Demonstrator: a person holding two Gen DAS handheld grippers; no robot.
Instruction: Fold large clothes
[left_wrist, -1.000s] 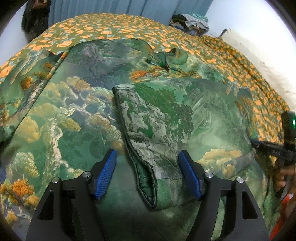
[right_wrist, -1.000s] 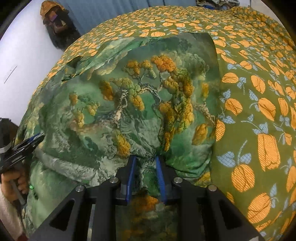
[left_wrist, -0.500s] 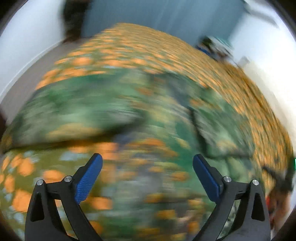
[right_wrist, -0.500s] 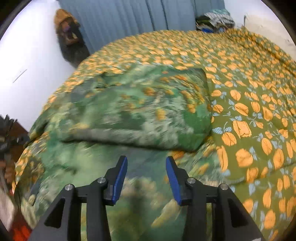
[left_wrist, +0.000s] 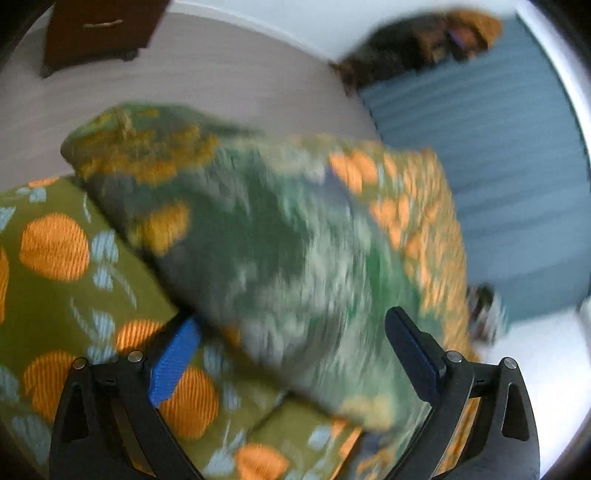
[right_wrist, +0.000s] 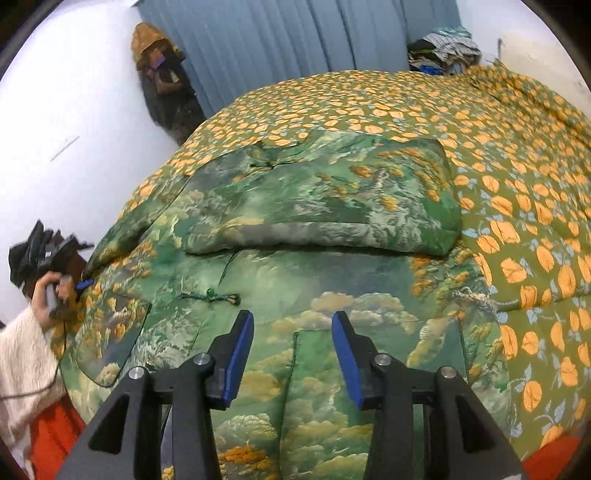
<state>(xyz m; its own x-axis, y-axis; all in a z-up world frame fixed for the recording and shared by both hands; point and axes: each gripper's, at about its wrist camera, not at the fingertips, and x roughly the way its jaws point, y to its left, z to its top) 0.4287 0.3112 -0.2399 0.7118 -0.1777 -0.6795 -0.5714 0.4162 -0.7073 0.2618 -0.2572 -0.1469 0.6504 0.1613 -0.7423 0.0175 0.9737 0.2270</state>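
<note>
Right wrist view: the green landscape-print garment (right_wrist: 295, 266) lies spread on the orange-leaf bedspread (right_wrist: 517, 155), its upper part folded into a thick band at twelve o'clock from the right gripper (right_wrist: 291, 354). That gripper hangs above the lower panel, its blue pads parted after just opening, with nothing between them. At nine o'clock a hand (right_wrist: 48, 295) in a white fuzzy sleeve (right_wrist: 18, 354) holds the left gripper (right_wrist: 83, 284) at the garment's left edge.

Left wrist view, blurred: the left gripper (left_wrist: 291, 354) stands spread wide, having just opened, pads clear of cloth. A garment corner (left_wrist: 236, 236) lies at twelve o'clock between its fingers and beyond them, on the bedspread (left_wrist: 55, 258).
</note>
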